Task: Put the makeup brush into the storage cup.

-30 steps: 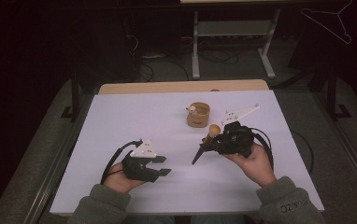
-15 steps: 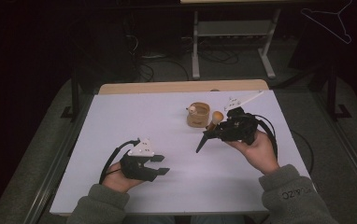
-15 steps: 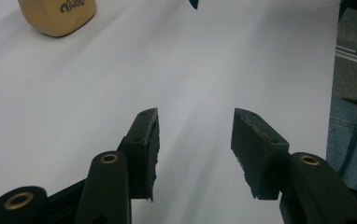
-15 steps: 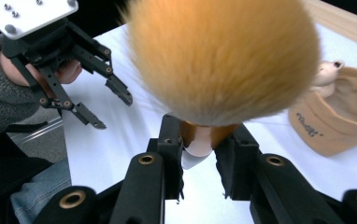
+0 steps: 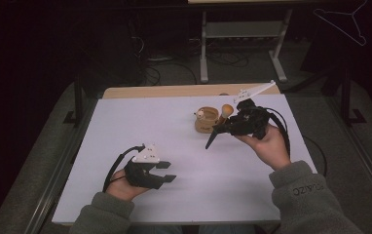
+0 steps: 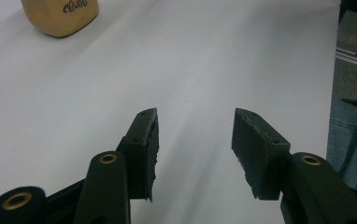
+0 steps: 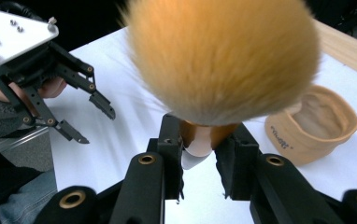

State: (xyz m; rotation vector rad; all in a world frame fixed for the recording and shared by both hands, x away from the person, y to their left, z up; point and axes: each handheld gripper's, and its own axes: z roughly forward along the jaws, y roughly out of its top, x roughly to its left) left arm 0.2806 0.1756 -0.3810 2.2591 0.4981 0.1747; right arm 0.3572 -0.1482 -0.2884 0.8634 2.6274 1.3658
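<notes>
A makeup brush with a fluffy orange head [image 5: 227, 110] [image 7: 223, 56] and a dark handle is lifted above the white table [image 5: 125, 126]. My right gripper [image 5: 224, 126] [image 7: 200, 145] is shut on the brush's neck just below the bristles; the handle points down and to the left. A tan, soft-sided cup [image 5: 205, 120] [image 7: 314, 123] [image 6: 60, 16] stands just left of the brush head. My left gripper [image 5: 169, 171] [image 6: 195, 122] [image 7: 88, 119] rests low at the near left of the table, open, with nothing between its jaws.
A wooden strip [image 5: 174, 91] edges the table's far side. Behind it in the dark stand a metal rack [image 5: 242, 34] and floor cables; a wire hanger [image 5: 342, 22] hangs at the top right. Grey floor flanks the table.
My right hand has risen and moved away from me with the brush, so the orange head now sits beside the tan cup. The left gripper has stayed put.
</notes>
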